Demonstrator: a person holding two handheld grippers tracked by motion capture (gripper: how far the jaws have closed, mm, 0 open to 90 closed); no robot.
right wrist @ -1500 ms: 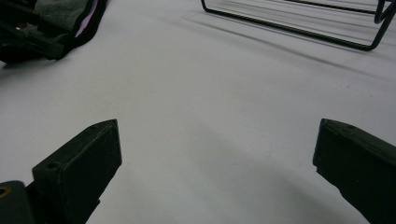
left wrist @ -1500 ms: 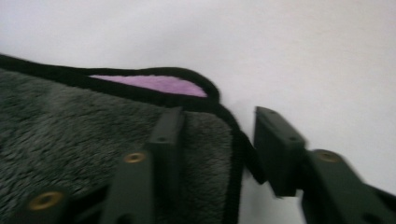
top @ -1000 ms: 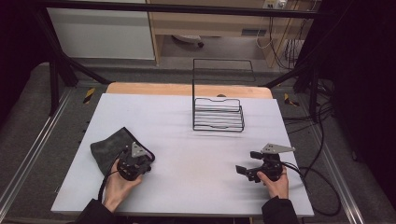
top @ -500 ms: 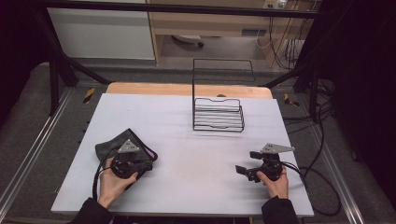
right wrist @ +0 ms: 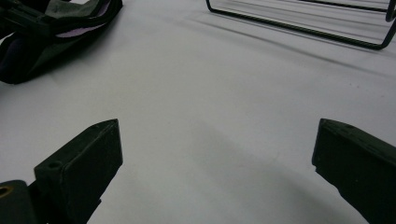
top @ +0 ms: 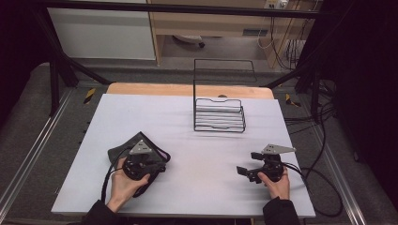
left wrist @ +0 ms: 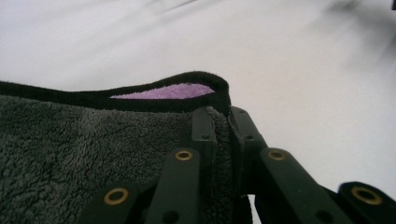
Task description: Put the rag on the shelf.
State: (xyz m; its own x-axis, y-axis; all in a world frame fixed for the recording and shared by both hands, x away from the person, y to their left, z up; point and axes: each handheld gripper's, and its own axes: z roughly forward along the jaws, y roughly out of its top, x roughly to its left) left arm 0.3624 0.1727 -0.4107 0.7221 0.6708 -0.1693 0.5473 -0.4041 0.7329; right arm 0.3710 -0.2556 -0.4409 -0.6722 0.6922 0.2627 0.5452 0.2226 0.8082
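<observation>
The left tongs (left wrist: pixel 223 135) are pinching the corner of the dark cloth (top: pixel 123 151) lying on the white bench (top: pixel 197 140); the right tongs (right wrist: pixel 219 154) are waiting wide open, probably needing another corner next

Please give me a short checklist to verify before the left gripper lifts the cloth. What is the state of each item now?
1. Left gripper shut on the dark cloth hem: ok.
2. Grip is deep enough to hold while lifting: cannot tell; the jaws pinch near the edge.
3. Right gripper open with nothing between its jaws: ok.
4. White table between the grippers is bare: ok.
5. Wire rack stands apart from the cloth: ok.
</observation>
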